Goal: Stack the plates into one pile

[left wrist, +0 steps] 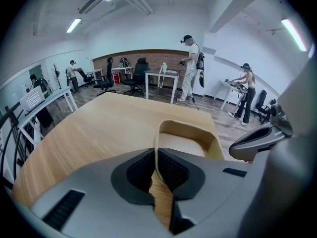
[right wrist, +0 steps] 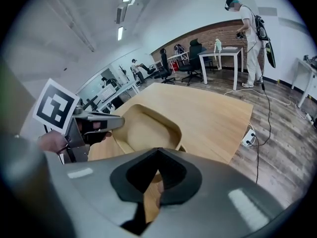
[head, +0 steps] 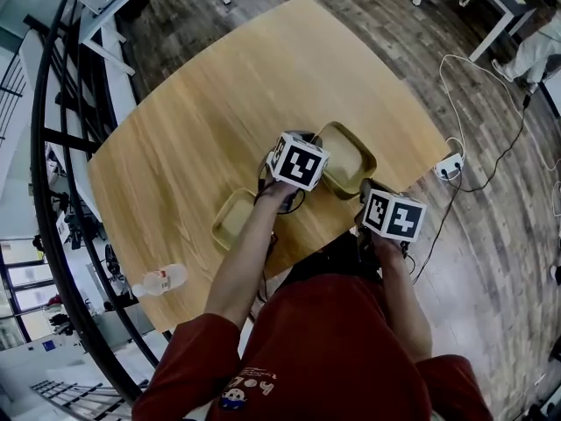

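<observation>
A: Start with the big things. What carries it all?

B: One wooden counter (head: 219,121), and two tan plates on it, not yet in one pile.

A: Where is the larger plate (head: 346,158) from the tools?

B: Straight ahead of both. From the left tool (left wrist: 156,155) it stretches away with its long axis roughly along the line the tool points. That tool's jaws are clamped on the plate's near rim, a thin edge pinched between the pads.

A: And the smaller plate (head: 234,218)?

B: Behind the left tool and off to its left, beside the person's left forearm, well apart from the larger one. The left tool is clearly the nearer to it; the right tool is on the far side of the larger plate from it.

A: So the coming move?

B: My guess is that the two plates have to meet along that back-and-left line from the left tool.

A: The right tool (right wrist: 157,156)?

B: One of two tools in all. Its jaws are pressed together with nothing between them that I can see, and the larger plate's near corner lies just ahead of their tips.
</observation>
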`<state>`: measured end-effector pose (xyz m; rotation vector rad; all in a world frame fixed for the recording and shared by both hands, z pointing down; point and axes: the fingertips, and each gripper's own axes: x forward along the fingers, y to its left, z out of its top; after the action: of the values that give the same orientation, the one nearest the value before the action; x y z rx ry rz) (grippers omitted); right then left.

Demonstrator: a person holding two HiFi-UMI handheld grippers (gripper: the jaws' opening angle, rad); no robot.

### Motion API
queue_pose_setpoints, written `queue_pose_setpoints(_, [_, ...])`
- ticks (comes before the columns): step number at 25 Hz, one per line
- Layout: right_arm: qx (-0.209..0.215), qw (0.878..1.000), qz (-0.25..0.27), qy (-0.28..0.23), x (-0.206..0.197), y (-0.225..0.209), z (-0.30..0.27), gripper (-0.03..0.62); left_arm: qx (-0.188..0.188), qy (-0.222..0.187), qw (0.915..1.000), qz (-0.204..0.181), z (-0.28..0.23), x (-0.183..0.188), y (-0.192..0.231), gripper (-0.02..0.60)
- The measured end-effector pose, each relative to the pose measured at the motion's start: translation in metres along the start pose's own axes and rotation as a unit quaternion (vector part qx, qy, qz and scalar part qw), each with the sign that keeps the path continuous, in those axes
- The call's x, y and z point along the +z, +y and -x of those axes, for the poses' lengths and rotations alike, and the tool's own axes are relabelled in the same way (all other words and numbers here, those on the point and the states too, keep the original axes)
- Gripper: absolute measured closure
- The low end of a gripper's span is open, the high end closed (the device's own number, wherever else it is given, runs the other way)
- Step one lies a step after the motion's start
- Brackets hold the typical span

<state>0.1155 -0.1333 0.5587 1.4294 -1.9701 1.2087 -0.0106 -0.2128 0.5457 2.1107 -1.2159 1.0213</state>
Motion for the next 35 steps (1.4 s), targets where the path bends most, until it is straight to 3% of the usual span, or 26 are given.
queue_pose_setpoints(7, [0.009, 1.0, 0.0, 0.013, -0.009, 0.0, -0.002, 0.585, -0.032, 0.033, 0.9989, 0.002, -0.016, -0.01, -0.009, 0.558])
queue_pose_setpoints(11, [0.01, 1.0, -0.005, 0.01, -0.007, -0.002, 0.001, 0.585, -0.033, 0.04, 0.9984, -0.019, -0.019, -0.011, -0.001, 0.558])
queue_pose_setpoints(16, [0.008, 1.0, -0.008, 0.005, -0.003, -0.005, 0.001, 0.585, -0.058, 0.071, 0.9941, -0.057, -0.026, -0.015, -0.001, 0.558])
queue_pose_setpoints(21, [0.007, 1.0, -0.01, 0.007, -0.001, -0.008, 0.002, 0.585, -0.076, 0.107, 0.9889, -0.069, -0.037, -0.026, -0.003, 0.558])
queue_pose_setpoints(29, [0.011, 1.0, -0.005, 0.027, -0.007, -0.006, -0.01, 0.585, -0.059, 0.126, 0.9818, -0.129, -0.044, -0.029, -0.01, 0.558])
queue_pose_setpoints(35, [0.014, 0.999, -0.004, 0.035, -0.01, -0.005, -0.015, 0.585, -0.041, 0.131, 0.98, -0.144, -0.054, -0.037, -0.004, 0.554])
